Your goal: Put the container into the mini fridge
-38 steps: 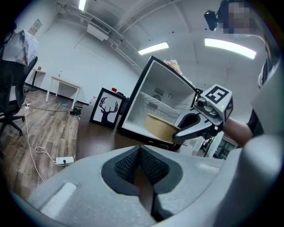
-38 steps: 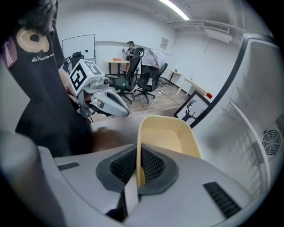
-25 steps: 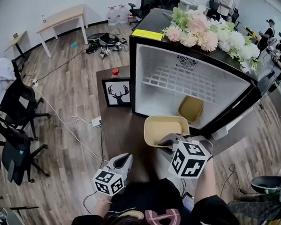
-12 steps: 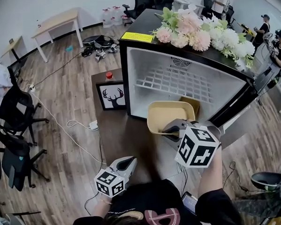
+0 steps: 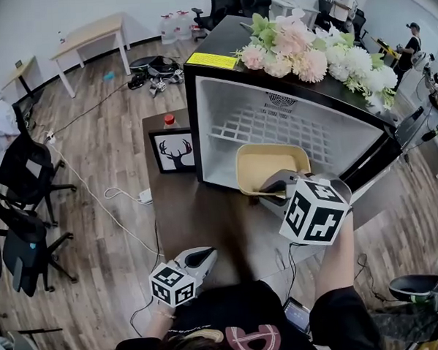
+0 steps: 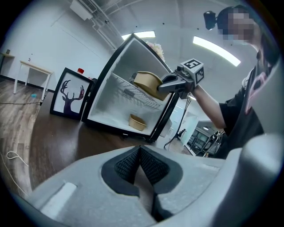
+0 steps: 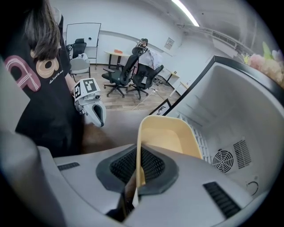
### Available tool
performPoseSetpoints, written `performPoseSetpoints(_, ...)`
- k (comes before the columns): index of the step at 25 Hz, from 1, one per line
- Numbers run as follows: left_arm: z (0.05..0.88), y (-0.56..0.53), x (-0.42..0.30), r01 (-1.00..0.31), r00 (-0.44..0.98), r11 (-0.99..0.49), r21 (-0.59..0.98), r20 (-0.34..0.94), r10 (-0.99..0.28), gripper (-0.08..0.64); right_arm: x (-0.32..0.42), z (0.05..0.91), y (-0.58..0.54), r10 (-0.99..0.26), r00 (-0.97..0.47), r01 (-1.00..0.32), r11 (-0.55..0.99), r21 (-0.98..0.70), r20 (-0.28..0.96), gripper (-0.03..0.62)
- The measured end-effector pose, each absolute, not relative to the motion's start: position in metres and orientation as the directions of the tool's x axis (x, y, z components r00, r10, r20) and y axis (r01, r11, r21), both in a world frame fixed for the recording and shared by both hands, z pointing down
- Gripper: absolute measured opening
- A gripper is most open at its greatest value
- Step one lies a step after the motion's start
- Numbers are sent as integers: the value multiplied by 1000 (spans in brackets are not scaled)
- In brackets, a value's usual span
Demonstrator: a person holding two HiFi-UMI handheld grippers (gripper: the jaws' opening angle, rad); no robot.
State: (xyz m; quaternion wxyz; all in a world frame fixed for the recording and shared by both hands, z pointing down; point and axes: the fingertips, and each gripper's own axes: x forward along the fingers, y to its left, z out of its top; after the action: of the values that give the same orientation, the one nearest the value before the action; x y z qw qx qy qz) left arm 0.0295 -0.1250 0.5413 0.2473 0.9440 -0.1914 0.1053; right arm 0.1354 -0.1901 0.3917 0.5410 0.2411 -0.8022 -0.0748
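One container [image 5: 272, 164] hangs at the open mouth of the fridge [image 5: 226, 108], level with the wire shelf [image 5: 275, 131] and not yet set down. We hold it in the right gripper [image 5: 276, 185], its jaws pinched tight on the near rim. Our left gripper [image 5: 201, 256] waits low and close to our body, well apart from the fridge, jaws closed on nothing. A second container [image 6: 136, 122] sits on the fridge floor. We judge the carry mostly done. What remains is to move the container fully inside, rest it on the shelf or the floor, let go and draw the gripper out.
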Motion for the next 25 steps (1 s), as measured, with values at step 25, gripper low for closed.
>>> performPoseSetpoints(25, 548, -127, 32, -443, 890, -787, 430, 320, -326, 9, 190, 376, -277, -547, -293, -424, 810, 406, 784, 17)
